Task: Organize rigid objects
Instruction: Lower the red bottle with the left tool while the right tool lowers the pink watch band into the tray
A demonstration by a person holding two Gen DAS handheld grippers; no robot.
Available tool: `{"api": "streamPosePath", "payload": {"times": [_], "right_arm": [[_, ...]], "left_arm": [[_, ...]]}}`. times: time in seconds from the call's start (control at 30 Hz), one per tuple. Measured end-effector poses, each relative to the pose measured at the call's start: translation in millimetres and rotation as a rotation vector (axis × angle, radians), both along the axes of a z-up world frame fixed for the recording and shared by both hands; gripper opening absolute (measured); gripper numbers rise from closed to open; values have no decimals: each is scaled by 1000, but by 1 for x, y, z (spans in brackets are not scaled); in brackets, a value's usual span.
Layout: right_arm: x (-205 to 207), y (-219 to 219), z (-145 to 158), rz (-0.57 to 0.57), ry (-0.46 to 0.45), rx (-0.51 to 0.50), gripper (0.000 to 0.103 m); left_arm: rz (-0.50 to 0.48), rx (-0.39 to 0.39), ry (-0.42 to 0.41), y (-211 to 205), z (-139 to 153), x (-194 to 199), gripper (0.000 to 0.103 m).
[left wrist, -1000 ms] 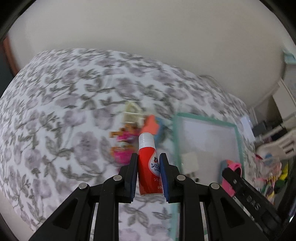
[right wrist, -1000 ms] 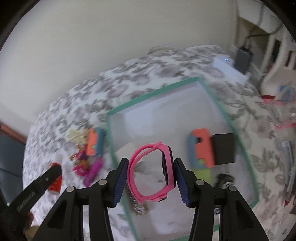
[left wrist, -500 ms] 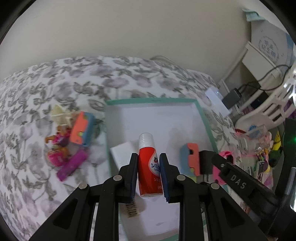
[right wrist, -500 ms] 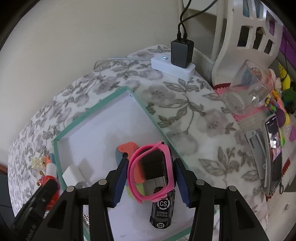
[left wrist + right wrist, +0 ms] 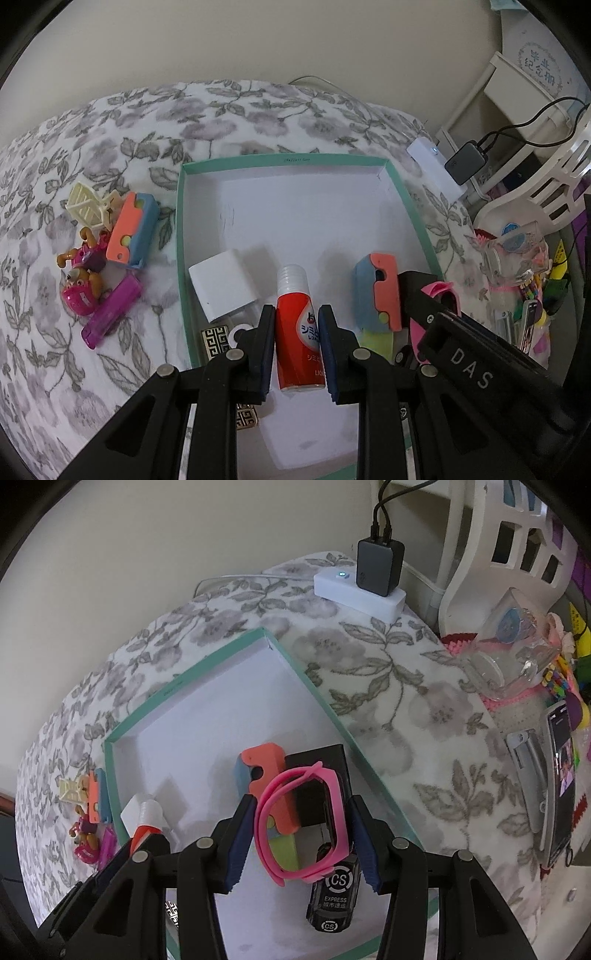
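Left tongs [image 5: 297, 328] around red bottle [image 5: 298, 332]

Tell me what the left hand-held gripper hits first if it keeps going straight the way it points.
Probably the bare white floor of the teal-rimmed box. The left hand-held gripper, shut on the red bottle, points between the white block and the orange-blue toy. Depth is unclear.

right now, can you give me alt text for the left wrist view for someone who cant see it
The left gripper holds a red glue bottle upright over a teal-rimmed white tray on a floral cloth. Small toys lie left of the tray, and the right gripper carries a pink watch.
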State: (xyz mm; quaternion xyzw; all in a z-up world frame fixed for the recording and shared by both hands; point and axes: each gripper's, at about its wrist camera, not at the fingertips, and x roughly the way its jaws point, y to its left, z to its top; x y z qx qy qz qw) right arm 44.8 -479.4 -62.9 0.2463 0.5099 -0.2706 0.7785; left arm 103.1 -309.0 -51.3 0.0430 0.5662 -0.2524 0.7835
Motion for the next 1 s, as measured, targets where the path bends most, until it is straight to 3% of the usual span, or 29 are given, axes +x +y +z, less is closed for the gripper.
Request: {"api": "streamPosePath", "payload": {"times": [0.33,0.63,0.83,1.0], "right_arm": [[1,3,-1,17,8,11,54],[0,2,12,14,-25,3,62],[-2,6,38,20,-82,-35,62],[-6,10,69,21,-149,-79,62]], "left_arm": [[8,4,5,4,0,2,24],[24,-25,-2,10,12,5,37],[35,-37,-30,18,28,8,41],[73,-34,-70,32,44,13,55]]}}
